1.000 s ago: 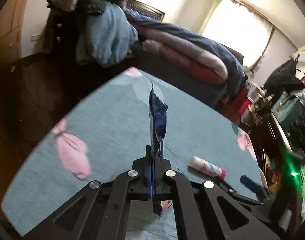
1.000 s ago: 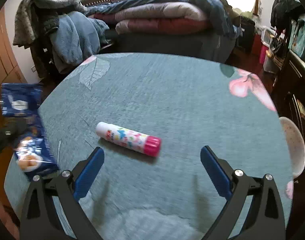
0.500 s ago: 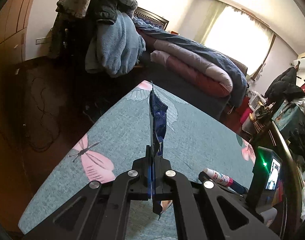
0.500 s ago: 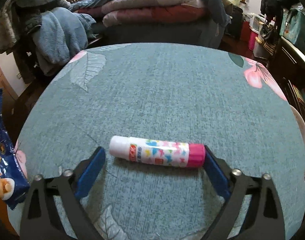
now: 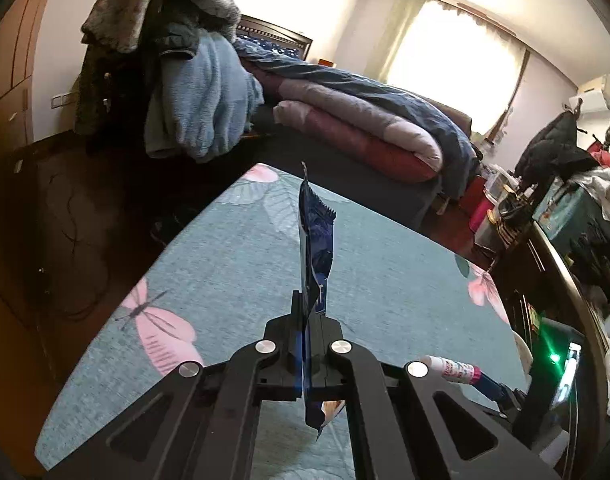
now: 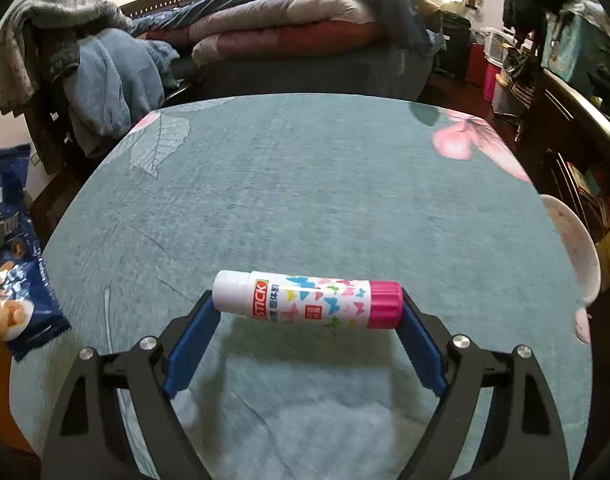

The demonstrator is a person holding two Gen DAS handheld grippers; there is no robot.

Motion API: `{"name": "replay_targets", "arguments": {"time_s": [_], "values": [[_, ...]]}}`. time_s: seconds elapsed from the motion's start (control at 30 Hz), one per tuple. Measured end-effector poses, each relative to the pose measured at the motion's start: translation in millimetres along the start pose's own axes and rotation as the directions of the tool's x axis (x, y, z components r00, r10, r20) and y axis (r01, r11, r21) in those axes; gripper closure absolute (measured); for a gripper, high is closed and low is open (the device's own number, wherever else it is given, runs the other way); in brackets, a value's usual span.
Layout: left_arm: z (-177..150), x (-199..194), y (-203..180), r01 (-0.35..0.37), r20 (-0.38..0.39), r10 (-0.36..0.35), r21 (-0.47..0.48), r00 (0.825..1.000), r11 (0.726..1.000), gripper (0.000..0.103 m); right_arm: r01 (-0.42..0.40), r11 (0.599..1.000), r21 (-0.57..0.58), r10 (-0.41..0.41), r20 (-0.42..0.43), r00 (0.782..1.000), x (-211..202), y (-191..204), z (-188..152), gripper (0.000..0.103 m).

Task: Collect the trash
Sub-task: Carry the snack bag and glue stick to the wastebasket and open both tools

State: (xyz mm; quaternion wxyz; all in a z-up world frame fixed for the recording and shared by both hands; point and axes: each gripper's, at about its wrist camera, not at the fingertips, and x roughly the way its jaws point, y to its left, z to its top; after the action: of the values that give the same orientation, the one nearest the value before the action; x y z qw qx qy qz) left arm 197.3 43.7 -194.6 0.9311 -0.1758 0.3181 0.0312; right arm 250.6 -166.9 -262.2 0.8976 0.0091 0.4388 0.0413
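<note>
**Wrapper pinched on the left, glue stick spanned on the right**

Bedroom clutter rings my workspace: a bed piled with folded maroon and navy quilts (image 6: 289, 20), a pale blue fleece blanket (image 5: 201, 96) heaped beside the headboard, and a bright curtained window (image 5: 453, 48) behind. Closer in lies the round table under its teal cloth printed with pink butterflies (image 6: 325, 184).

My left gripper (image 5: 307, 312) has its jaws clenched flat on a dark blue crinkled snack wrapper (image 5: 315, 240). The wrapper stands edge-on and upright between the pads, its serrated top rising above the table and its lower end hanging out below the jaws. From the right wrist view I see the same wrapper (image 6: 13, 272) at the left edge of the table, its printed face showing a pale round snack.

My right gripper (image 6: 307, 312) has its jaws spread wide around a white plastic glue stick with a pink cap and a butterfly print (image 6: 309, 300). The stick lies lengthwise between the blue pads (image 6: 193, 344), its white end against the left pad and its pink cap against the right, so I read it as gripped end to end. From the left wrist view, that stick (image 5: 449, 370) shows low at the right, just above the cloth.
</note>
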Motion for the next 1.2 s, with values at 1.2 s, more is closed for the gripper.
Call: {"name": "replay_targets", "arguments": {"time_s": [1.2], "values": [[-34.1,-0.2,-195.9,0.059,-0.001,-0.062,0.335,0.998,0.941,0.102,0.019,0.975,0.221,-0.055,0.161,0.985,-91.8,-194.0,-54.0,0.017]]}}
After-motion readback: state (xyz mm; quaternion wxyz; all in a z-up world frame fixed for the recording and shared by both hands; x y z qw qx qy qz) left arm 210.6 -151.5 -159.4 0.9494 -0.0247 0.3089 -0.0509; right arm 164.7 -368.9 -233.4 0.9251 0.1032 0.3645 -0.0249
